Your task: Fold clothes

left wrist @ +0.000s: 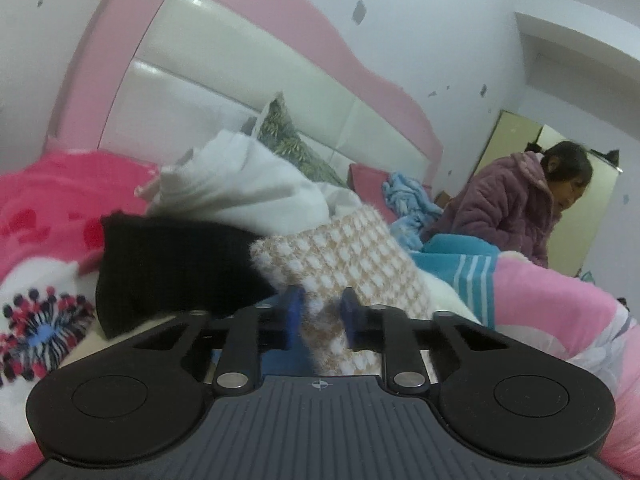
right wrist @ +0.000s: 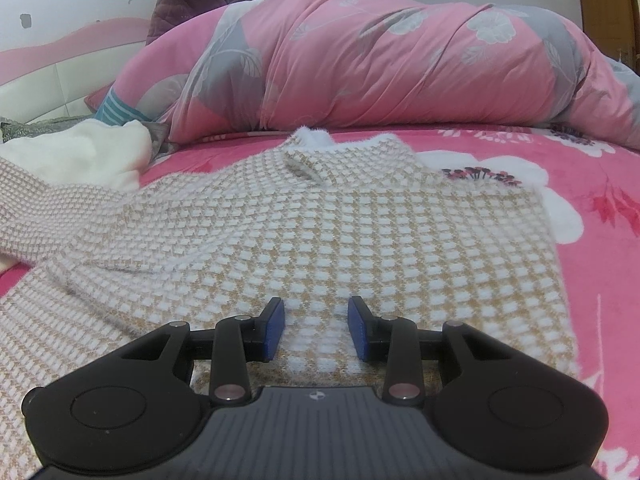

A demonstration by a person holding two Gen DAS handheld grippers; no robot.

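The checked sweater [right wrist: 288,232] lies spread on the pink bed [right wrist: 592,280]. The right gripper [right wrist: 316,330] hovers over its near hem, fingers [right wrist: 275,330] spread apart. The left gripper [left wrist: 320,316] pinches a raised fold of the sweater [left wrist: 344,264] between its fingers [left wrist: 294,312].

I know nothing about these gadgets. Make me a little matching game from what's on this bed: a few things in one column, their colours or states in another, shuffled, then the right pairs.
Things:
1. checked sweater
2. rolled quilt
3. striped towel
4. left hand-held gripper

Descriptions:
A. teal with white stripes
B. pink with grey flowers
C. tan and white, spread on the bed
D. closed on knitted fabric

Pairs: 1-C, 2-B, 3-A, 4-D
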